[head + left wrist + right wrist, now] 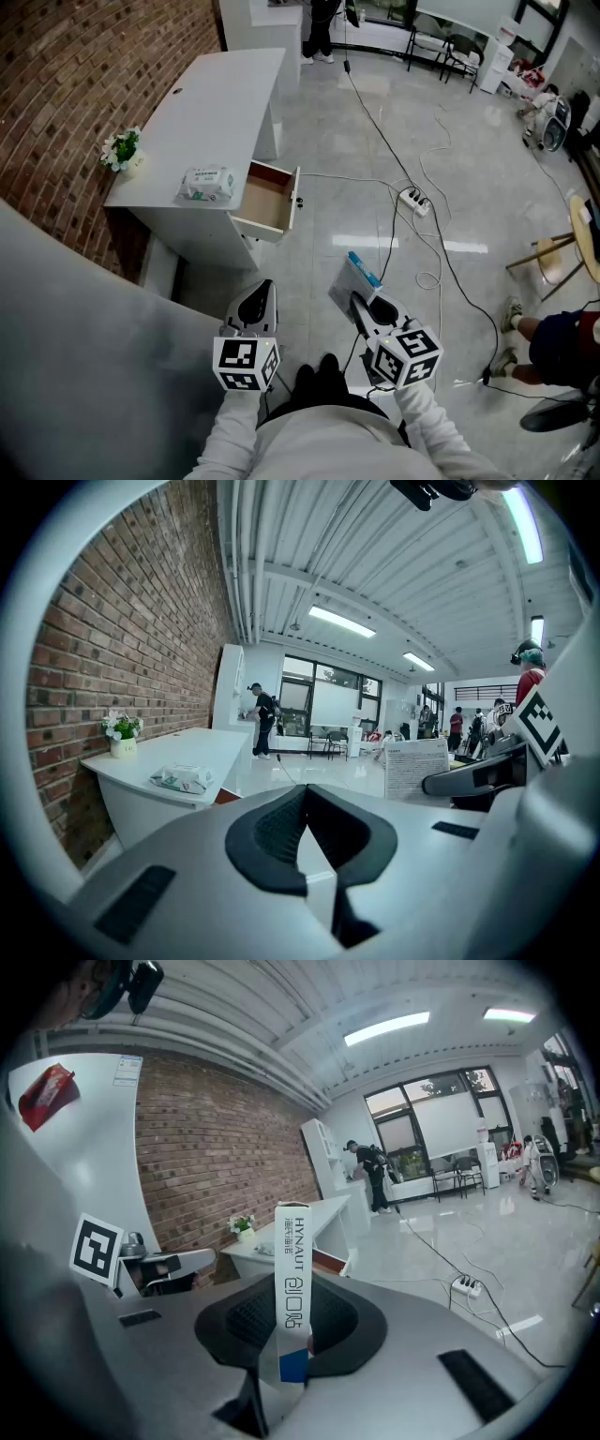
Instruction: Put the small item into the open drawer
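Observation:
The white desk stands against the brick wall, and its wooden drawer is pulled open toward the floor, its inside bare. My right gripper is shut on a small white box with a blue end. In the right gripper view the box stands upright between the jaws of the right gripper. My left gripper is held beside it, shut and holding nothing, as the left gripper view shows. Both grippers are over the floor, well short of the drawer.
A pack of wet wipes and a small flower pot sit on the desk top. A power strip and cables trail across the floor. A wooden chair and a seated person's leg are at right.

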